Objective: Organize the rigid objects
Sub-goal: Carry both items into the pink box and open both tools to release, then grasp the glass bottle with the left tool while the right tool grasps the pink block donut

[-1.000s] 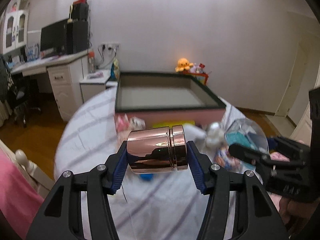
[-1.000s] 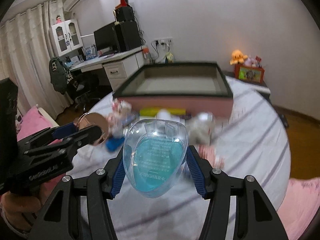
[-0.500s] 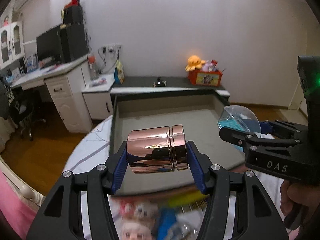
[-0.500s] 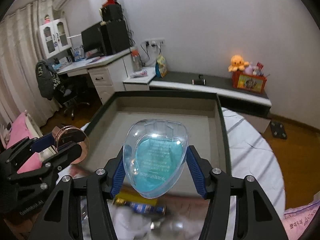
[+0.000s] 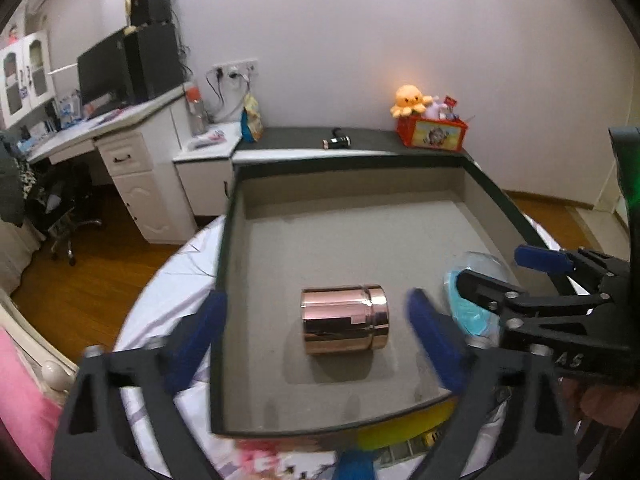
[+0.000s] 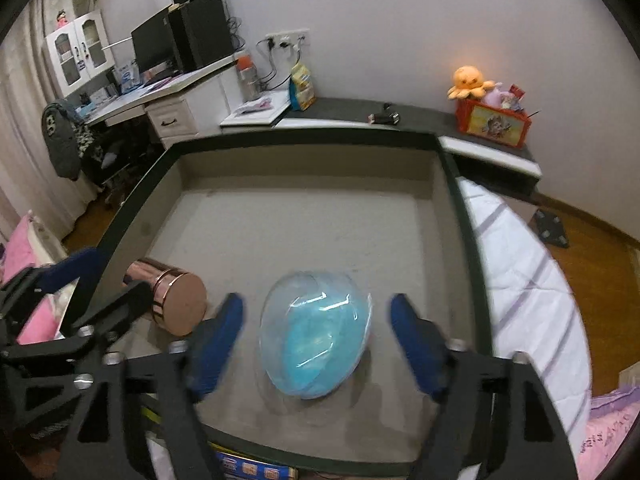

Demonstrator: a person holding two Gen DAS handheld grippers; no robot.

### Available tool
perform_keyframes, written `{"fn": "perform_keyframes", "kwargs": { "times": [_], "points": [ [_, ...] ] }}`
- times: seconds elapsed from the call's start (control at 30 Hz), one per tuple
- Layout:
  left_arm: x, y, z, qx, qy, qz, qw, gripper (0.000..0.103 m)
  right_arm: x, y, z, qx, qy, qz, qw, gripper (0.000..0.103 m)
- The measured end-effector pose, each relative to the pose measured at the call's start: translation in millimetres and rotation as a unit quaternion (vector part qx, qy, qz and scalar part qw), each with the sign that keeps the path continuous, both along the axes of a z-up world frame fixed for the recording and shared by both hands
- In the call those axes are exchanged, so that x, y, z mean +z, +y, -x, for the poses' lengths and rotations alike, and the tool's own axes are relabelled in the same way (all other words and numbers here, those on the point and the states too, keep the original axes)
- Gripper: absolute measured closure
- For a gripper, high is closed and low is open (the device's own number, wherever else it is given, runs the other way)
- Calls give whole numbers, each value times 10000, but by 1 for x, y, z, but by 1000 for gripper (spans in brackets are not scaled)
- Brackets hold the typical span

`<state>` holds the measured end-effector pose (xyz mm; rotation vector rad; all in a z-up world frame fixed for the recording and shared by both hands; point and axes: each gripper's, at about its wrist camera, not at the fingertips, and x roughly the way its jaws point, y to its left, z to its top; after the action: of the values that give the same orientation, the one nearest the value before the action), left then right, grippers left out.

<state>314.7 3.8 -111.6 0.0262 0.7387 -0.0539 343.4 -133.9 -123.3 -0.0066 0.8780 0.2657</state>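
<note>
A shiny rose-gold canister (image 5: 344, 320) lies on its side on the grey floor of a large dark-rimmed tray (image 5: 224, 264). My left gripper (image 5: 314, 308) is opening, its blue pads wide on both sides of the canister and clear of it. A clear egg-shaped capsule (image 6: 316, 340) with a blue insert rests on the tray (image 6: 464, 240) floor to the right of the canister (image 6: 176, 300). My right gripper (image 6: 317, 308) is also opening, and its pads stand off the capsule. Each wrist view shows the other gripper at its edge: right gripper (image 5: 492, 268), left gripper (image 6: 112, 276).
The tray sits on a round table with a white striped cloth (image 6: 520, 280). Small packets and a yellow item (image 5: 384, 436) lie under the tray's near edge. Behind are a low dark shelf (image 5: 360, 136) with a toy box (image 5: 432, 132), and a white desk (image 5: 132, 148) on the left.
Both grippers moved forward over the tray, then opened. The canister and the capsule, held before, now lie on the tray floor.
</note>
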Motion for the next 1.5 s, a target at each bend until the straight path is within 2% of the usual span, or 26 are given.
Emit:
{"fn": "perform_keyframes", "kwargs": {
  "times": [0.2,0.23,0.27,0.4,0.73,1.0,1.23,1.5],
  "points": [
    [21,12,26,128,-287,-58,9995,0,16,-6,18,-82,-117,-299,9995,16],
    [25,15,33,140,-344,-30,9993,0,20,-8,22,-125,-143,-336,9993,2],
    [27,17,39,148,-382,1,9992,0,24,-9,30,-178,-180,-389,9989,0],
    [40,26,68,186,-557,125,9982,0,41,-10,52,-113,-406,-560,9975,0],
    [63,38,146,284,-842,325,9955,0,73,-11,141,-52,-954,-505,9941,0],
    [62,31,199,315,-961,377,9942,0,75,-17,198,-223,-1207,-469,9913,0],
    [46,32,232,431,-843,408,9947,0,56,-29,241,-455,-1139,-562,9909,0],
    [38,18,248,276,-774,335,9961,0,45,-27,255,-412,-1065,-432,9925,0]
  ]
}}
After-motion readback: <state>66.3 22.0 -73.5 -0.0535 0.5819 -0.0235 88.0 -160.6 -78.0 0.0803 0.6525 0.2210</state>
